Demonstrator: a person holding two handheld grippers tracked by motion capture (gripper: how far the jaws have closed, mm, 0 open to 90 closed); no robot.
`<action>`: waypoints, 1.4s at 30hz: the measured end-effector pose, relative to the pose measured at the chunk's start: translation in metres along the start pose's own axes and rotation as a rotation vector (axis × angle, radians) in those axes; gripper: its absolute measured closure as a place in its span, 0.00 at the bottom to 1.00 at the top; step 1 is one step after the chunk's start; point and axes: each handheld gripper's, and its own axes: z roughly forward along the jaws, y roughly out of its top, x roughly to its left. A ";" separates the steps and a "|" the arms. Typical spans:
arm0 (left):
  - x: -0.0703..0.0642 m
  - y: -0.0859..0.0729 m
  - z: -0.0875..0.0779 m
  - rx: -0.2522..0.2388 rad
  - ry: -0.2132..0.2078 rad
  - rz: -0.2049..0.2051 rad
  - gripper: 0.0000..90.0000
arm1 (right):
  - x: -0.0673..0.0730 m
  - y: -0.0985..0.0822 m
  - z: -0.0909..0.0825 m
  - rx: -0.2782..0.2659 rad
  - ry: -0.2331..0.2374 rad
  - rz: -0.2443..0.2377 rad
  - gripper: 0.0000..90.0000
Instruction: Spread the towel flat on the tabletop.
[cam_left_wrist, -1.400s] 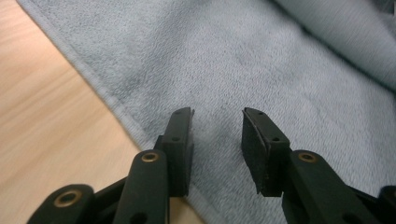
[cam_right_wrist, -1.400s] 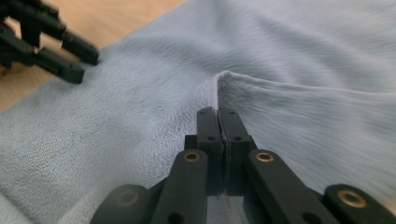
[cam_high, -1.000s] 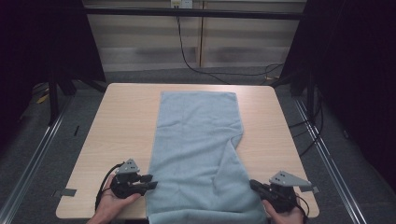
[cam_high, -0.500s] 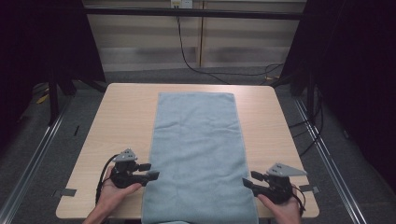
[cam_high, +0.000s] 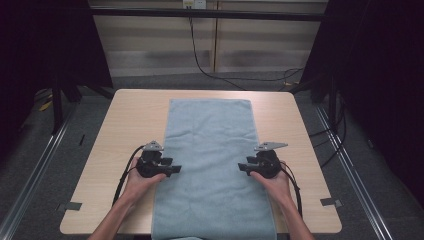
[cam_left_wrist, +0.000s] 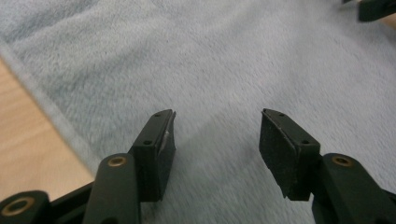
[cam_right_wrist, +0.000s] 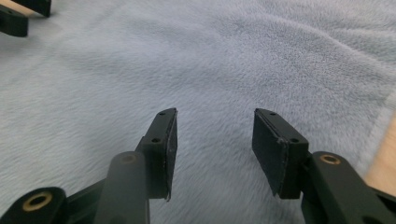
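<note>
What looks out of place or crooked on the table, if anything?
Little stands out. The light blue towel lies flat and straight along the table, without folds; only its near end hangs over the table's front edge. The left gripper and right gripper sit at its long edges, jaws open, holding nothing.

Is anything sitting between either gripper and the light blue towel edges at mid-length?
Nothing visible. The light blue fleece towel lies flat on the pale wooden table, bare of other things. The left gripper is at its left edge and the right gripper at its right edge, both with jaws open and nothing between them but towel below.
</note>
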 end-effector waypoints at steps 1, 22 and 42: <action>0.001 0.001 0.002 0.007 0.005 0.001 0.53 | -0.002 0.001 0.004 0.002 -0.007 0.005 0.57; -0.038 -0.040 -0.028 0.017 -0.021 0.135 0.60 | 0.033 -0.046 -0.026 0.017 0.003 -0.120 0.64; -0.080 -0.079 -0.066 0.066 -0.108 0.118 0.56 | 0.083 -0.085 -0.069 0.069 0.101 -0.119 0.59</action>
